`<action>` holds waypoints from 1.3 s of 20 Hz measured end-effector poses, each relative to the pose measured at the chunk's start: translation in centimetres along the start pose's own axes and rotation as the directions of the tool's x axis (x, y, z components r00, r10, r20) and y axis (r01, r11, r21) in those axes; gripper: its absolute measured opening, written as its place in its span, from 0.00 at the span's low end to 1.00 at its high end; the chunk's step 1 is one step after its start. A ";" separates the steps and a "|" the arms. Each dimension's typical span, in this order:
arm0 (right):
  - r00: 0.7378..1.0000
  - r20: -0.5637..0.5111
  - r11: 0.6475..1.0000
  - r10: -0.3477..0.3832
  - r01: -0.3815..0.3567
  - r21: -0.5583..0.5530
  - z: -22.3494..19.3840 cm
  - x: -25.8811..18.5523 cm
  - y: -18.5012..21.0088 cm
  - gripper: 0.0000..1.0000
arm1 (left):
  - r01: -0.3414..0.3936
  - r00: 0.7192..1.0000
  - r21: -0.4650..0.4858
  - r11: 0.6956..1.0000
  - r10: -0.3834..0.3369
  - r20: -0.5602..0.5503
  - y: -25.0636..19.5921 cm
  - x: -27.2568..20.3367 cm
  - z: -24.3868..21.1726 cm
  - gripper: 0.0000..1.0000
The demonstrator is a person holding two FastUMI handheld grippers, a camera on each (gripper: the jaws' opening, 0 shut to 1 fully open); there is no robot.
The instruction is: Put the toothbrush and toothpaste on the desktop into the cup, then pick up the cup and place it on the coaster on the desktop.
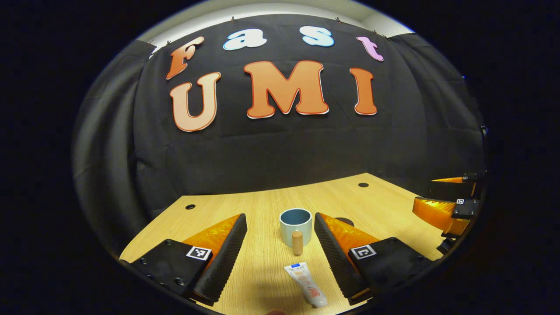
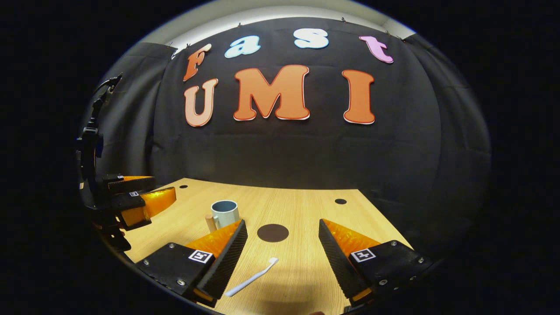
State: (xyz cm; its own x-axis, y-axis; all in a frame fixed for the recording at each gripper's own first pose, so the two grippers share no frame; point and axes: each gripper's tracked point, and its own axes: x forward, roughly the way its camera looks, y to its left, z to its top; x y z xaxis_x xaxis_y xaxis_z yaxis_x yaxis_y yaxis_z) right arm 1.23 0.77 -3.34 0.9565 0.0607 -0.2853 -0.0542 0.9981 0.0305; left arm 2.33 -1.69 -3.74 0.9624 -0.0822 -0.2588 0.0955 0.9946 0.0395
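In the left gripper view, the left gripper (image 1: 280,249) hangs low over the wooden desktop (image 1: 262,205) with its two ribbed black fingers spread wide and nothing between them touched. Between those fingers, farther along the desktop, stands the pale blue cup (image 1: 295,225), upright, mouth up; the part of its inside that shows looks bare, though the bottom is out of sight. Its wooden handle (image 1: 297,242) points back toward the camera. Nearer, just in front of the handle and apart from it, the toothpaste (image 1: 306,284) lies flat with its blue end toward the cup. At the right edge of this view the right gripper (image 1: 442,199) shows, its orange fingers parted and holding nothing. In the right gripper view, the left gripper shows again at the far left, fingers parted, above the desktop's edge. The cup stands just right of it, behind the right gripper's own left finger. The white toothbrush (image 2: 251,278) lies flat just beside that finger, bristle end toward the dark round coaster (image 2: 272,232), which sits bare in the middle between the right gripper's widely spread, empty fingers.
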 end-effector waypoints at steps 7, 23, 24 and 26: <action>0.974 -0.224 1.000 0.026 -0.025 0.007 -3.2 1.3 0.3 0.99 | 0.080 0.964 -0.080 0.994 -0.098 -0.248 -0.9 2.4 -4.7 1.00; 0.820 -0.568 0.997 0.067 -0.038 0.062 -10.5 3.3 1.8 0.86 | 0.067 0.595 -0.302 0.951 -0.281 -0.753 -2.7 1.0 -10.8 0.99; 0.802 -0.593 0.997 0.072 -0.035 0.073 -11.1 3.5 1.9 0.84 | 0.056 0.575 -0.299 0.953 -0.276 -0.771 -2.6 0.8 -10.9 0.99; 0.757 -0.648 0.995 0.088 -0.036 0.093 -12.0 3.3 2.4 0.82 | 0.023 0.534 -0.304 0.953 -0.268 -0.802 -2.7 0.5 -11.4 0.99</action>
State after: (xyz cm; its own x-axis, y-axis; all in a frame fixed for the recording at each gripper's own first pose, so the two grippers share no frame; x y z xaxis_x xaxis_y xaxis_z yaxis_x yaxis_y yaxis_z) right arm 0.79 3.48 -15.70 0.5332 0.1425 -0.8339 -0.0622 0.9896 0.1293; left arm -0.37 -3.66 -15.01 0.2841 -0.2606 -0.9227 0.0361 0.9646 -0.2613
